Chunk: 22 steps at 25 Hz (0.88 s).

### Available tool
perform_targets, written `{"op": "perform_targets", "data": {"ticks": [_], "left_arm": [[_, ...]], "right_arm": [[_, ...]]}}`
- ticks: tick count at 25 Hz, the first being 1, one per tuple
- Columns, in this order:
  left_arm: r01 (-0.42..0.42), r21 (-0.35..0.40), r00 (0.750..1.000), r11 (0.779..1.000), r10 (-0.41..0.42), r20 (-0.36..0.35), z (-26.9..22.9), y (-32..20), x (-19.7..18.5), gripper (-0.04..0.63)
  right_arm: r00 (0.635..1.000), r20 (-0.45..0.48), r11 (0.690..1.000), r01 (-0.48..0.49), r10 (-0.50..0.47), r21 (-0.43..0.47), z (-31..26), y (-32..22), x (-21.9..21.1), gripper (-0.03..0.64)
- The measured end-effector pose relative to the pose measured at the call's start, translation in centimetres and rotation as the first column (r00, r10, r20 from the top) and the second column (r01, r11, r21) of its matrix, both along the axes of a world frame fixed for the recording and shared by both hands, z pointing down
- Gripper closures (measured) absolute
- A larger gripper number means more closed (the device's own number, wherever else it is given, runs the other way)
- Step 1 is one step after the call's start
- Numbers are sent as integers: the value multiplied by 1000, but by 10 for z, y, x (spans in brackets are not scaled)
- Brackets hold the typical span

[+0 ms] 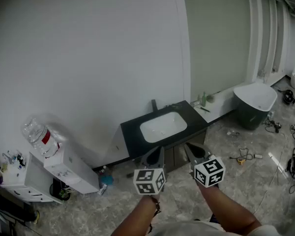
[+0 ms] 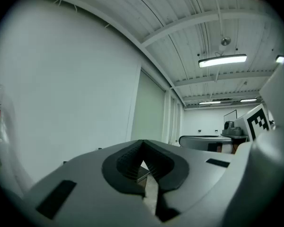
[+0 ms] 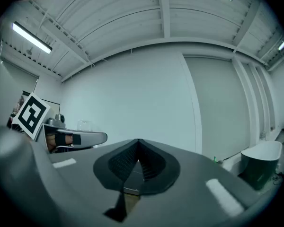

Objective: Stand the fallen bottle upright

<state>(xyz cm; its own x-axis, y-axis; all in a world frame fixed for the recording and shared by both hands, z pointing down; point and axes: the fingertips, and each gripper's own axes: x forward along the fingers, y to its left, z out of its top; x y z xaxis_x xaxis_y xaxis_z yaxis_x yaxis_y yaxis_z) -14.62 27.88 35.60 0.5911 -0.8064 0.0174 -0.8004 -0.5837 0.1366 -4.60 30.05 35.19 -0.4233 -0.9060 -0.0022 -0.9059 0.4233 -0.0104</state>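
left gripper (image 1: 155, 155): jaws together, empty | right gripper (image 1: 193, 151): likewise | both near counter (image 1: 130, 132) front edge | floor (image 1: 236, 186) open rightward

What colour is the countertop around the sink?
The countertop is black, around a white basin; the head view shows it best.

Bare bathroom-style test room: black vanity (image 1: 132, 130) with white basin (image 1: 163, 126), freestanding tub (image 1: 253, 101), marble-look floor (image 1: 187, 193), loose cables (image 1: 244, 156).
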Motion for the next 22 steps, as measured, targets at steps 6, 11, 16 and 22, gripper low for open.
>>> {"op": "perform_targets", "data": {"ticks": [6, 11, 16, 22], "left_arm": [[-11, -5, 1000, 1000, 11, -3, 2, -4, -8, 588], [-19, -14, 1000, 1000, 19, -1, 7, -12, -18, 588], [-36, -27, 999, 999, 36, 1, 15, -21, -29, 588], [-44, -50, 999, 998, 44, 3, 31, -47, -46, 588]], "right_arm": [[1000, 2, 1000, -15, 15, -2, 2, -3, -7, 618], [999, 5, 999, -44, 44, -12, 7, -9, -13, 618], [998, 12, 998, -57, 57, -20, 15, -15, -21, 618], [997, 18, 997, -71, 72, -21, 27, -31, -22, 617]]}}
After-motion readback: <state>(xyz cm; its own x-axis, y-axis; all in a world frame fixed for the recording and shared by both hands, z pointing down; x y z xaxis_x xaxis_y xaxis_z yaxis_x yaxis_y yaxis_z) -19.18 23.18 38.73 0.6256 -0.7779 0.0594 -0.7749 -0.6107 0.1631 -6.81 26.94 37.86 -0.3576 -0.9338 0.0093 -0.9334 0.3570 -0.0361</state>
